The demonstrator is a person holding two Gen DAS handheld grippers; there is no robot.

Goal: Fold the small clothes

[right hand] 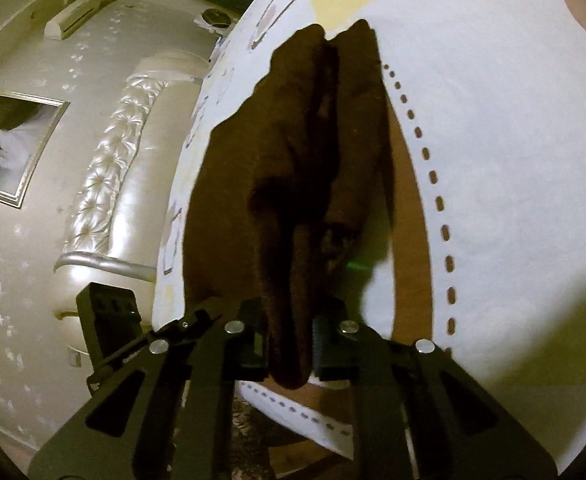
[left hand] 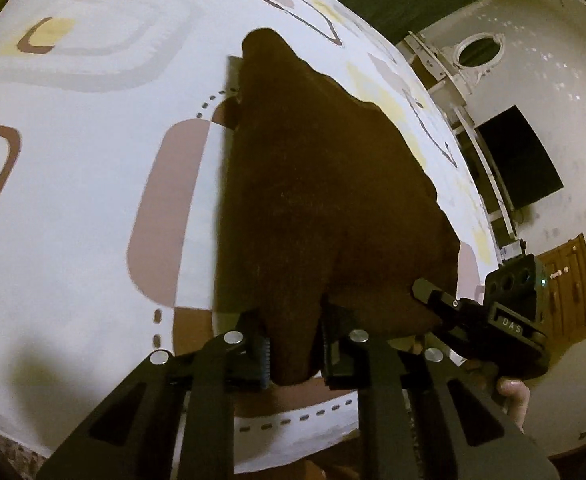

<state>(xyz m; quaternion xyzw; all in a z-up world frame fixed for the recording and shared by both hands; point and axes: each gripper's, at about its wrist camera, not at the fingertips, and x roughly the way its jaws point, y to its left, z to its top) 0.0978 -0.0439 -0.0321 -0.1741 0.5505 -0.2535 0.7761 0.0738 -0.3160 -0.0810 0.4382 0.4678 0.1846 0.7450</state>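
Both tongs, left tongs point(left hand: 293, 344) and right tongs point(right hand: 291, 344), are pinching a soft, limp brown garment point(left hand: 317, 200), probably light, over the patterned bed point(left hand: 93, 160).

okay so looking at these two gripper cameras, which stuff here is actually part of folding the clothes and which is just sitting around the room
Part of the job:
brown garment
left gripper, shut on it
right gripper, shut on it
patterned bedsheet under it

Just around:
framed picture
tufted headboard
wooden cabinet
dark screen
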